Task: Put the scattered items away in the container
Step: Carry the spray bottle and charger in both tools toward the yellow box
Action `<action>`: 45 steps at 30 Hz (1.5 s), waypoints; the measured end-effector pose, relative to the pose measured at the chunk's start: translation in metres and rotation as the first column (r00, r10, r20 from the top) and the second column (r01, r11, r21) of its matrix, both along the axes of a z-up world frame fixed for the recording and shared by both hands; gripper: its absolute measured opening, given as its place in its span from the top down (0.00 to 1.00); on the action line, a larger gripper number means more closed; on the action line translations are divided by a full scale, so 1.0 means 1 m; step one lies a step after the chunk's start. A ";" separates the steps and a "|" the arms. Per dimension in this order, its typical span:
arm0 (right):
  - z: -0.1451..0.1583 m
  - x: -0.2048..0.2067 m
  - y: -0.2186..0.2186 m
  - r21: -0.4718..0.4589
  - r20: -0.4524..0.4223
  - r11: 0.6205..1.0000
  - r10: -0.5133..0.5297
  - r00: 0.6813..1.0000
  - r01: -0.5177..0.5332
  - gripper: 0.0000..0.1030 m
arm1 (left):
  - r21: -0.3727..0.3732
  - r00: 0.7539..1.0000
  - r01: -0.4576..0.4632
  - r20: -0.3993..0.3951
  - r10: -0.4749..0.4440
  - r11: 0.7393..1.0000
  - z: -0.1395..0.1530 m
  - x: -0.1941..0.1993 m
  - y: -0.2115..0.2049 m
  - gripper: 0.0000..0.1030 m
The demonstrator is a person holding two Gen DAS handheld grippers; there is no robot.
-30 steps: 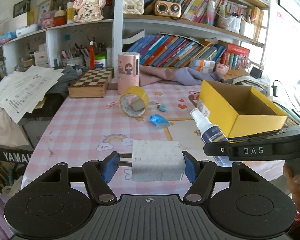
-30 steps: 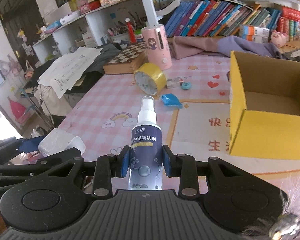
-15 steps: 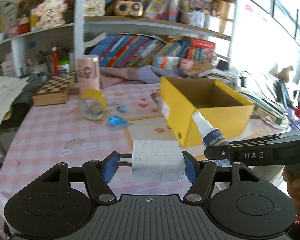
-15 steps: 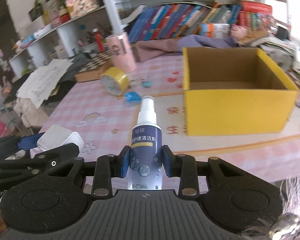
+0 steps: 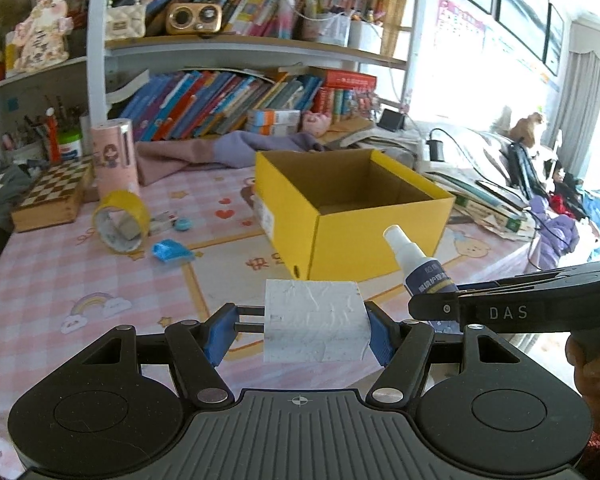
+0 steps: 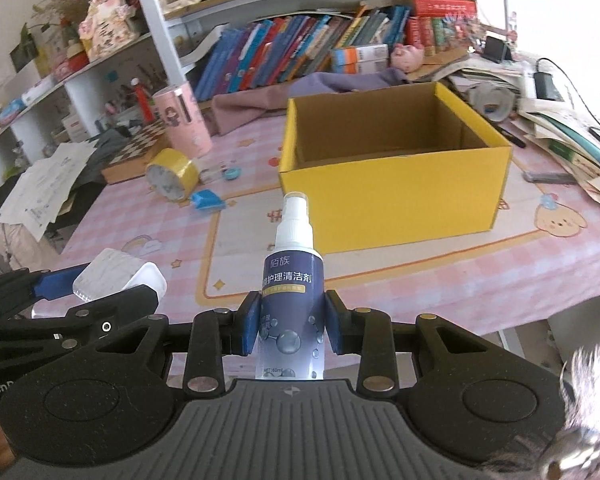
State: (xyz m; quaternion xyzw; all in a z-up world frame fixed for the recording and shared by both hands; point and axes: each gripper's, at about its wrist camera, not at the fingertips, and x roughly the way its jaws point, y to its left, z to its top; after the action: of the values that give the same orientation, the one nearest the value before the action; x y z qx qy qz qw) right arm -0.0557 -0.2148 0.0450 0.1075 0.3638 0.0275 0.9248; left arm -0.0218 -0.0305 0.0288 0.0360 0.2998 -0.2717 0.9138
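Note:
My left gripper [image 5: 300,330] is shut on a white plug adapter [image 5: 314,320], its two prongs against the left pad. My right gripper [image 6: 293,328] is shut on a small spray bottle [image 6: 292,280] with a dark blue label and white nozzle, held upright. Both hover over the near part of the pink checked table, in front of an open yellow cardboard box [image 5: 384,240] [image 6: 400,192] whose inside looks bare. The spray bottle [image 5: 418,268] and right gripper [image 5: 440,312] show at the right of the left wrist view. The adapter [image 6: 118,278] shows at the left of the right wrist view.
On the table left of the box lie a yellow tape roll [image 5: 120,220] [image 6: 174,178], a blue wrapped item [image 5: 170,251] [image 6: 206,200], a small round blue piece [image 5: 183,225], a pink cylinder [image 5: 114,156] and a chessboard box [image 5: 54,196]. Bookshelves stand behind; papers pile at the right.
Both grippers have swung right with their loads still held. The yellow box has shifted from the right edge toward the middle of both views and looms larger.

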 end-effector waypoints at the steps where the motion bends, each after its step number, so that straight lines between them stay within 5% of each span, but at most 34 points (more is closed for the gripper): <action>1: 0.001 -0.001 -0.002 -0.001 0.000 1.000 -0.007 1.000 0.007 0.69 | -0.001 1.000 0.008 0.001 -0.008 1.000 0.000 0.000 -0.002 0.35; 45: 0.000 -0.002 -0.064 -0.006 -0.011 0.989 -0.148 0.989 0.148 0.70 | 0.006 0.984 0.172 0.035 -0.172 0.985 0.002 0.020 -0.069 0.35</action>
State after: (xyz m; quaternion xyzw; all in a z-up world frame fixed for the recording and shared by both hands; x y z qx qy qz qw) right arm -0.0579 -0.2792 0.0447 0.1320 0.3600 -0.0429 0.9226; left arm -0.0017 -0.0993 0.0308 0.0678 0.2796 -0.3486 0.8920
